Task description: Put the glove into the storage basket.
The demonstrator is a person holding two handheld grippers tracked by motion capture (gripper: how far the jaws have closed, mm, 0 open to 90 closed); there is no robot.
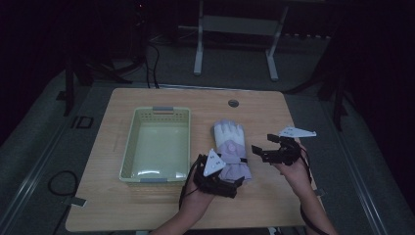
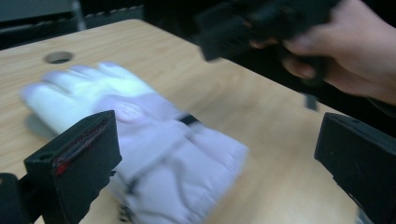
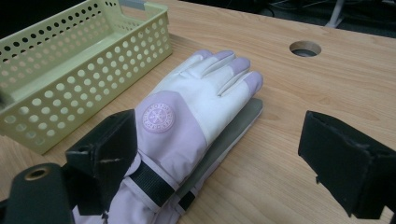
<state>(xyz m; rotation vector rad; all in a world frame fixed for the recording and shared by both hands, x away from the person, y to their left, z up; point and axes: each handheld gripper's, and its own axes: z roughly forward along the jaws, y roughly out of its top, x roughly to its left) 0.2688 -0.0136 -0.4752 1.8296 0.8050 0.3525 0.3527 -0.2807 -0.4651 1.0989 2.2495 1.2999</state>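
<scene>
Hovering wide-jawed, the left gripper (image 1: 238, 182) and right gripper (image 1: 259, 151) are flanking a lilac glove (image 1: 231, 149) beside the basket (image 1: 161, 111).

Bare wood is seen on the pale wooden worktop (image 1: 147, 205) along its near edge, across its far strip, and to the right of the lilac-and-white padded glove (image 1: 231, 149). The left half is taken up by the pale green perforated plastic basket (image 1: 128, 147), whose walls stand as a barrier; its inside is unoccupied. Between the basket's right wall and the glove only a narrow lane is left. A small round cable hole (image 1: 233, 103) is set in the far strip. The glove's near end is flanked by the left gripper (image 1: 234, 182) and the right gripper (image 1: 262, 148), both spread wide, so that approach from the front is crowded.
</scene>
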